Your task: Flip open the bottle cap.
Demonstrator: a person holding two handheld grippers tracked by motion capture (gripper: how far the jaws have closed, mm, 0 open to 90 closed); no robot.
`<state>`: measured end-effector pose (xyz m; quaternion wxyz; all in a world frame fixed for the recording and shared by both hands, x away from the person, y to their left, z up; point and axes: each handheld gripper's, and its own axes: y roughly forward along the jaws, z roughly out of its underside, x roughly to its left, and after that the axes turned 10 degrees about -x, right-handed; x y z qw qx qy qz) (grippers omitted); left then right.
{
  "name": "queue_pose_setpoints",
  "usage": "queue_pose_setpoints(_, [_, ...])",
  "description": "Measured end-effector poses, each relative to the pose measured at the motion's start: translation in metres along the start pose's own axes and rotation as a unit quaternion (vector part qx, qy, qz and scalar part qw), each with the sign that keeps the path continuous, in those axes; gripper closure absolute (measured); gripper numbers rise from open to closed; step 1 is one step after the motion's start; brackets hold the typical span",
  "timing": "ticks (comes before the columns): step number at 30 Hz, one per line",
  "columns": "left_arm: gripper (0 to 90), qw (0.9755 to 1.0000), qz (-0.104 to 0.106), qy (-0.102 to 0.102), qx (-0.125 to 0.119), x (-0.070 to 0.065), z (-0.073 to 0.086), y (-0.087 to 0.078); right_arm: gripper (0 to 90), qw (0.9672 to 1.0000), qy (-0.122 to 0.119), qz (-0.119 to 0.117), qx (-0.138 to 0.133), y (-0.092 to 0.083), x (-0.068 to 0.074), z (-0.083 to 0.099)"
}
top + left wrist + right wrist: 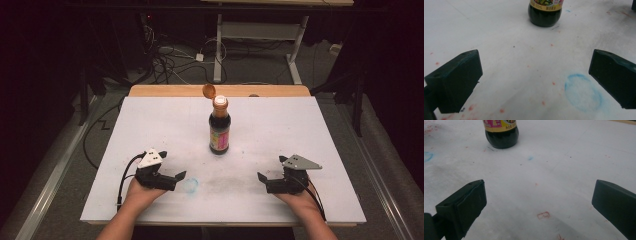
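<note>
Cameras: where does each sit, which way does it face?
High view: above the near table edge, looking forward and down; forearms, left tongs, right tongs.
Left gripper view: rides the left tongs, low over the white board; open jaws.
Right gripper view: same, right tongs.
All share the sauce bottle.

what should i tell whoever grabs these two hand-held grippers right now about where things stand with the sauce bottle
Left hand-held gripper: jaws wide open, nothing between them, low over the near left of the white table.
Right hand-held gripper: also wide open and empty, near right of the table.
Sauce bottle: upright mid-table, apart from both grippers, dark liquid inside.
Done: its orange flip cap is open and tilted back, so the mouth is exposed.
Left: judging from this, closing the cap or pouring; neither has begun.
A blue ring stain sits on the table by the left gripper.
</note>
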<state>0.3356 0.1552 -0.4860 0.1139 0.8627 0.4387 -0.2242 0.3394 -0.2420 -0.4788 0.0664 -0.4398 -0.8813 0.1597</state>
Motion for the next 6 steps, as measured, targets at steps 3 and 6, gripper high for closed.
queue_pose_setpoints(3, [0.0, 1.0000, -0.004, -0.003, 0.003, 0.0026, 0.0022, -0.0057, 0.7, 1.0000, 0.000, 0.004, -0.004, -0.0020, 0.0009, 0.0003])
queue_pose_setpoints(6, [0.0, 1.0000, -0.006, -0.004, -0.001, 0.0035, 0.0027, -0.0083, 0.7, 1.0000, -0.007, 0.006, -0.003, -0.0012, 0.0028, 0.0005])
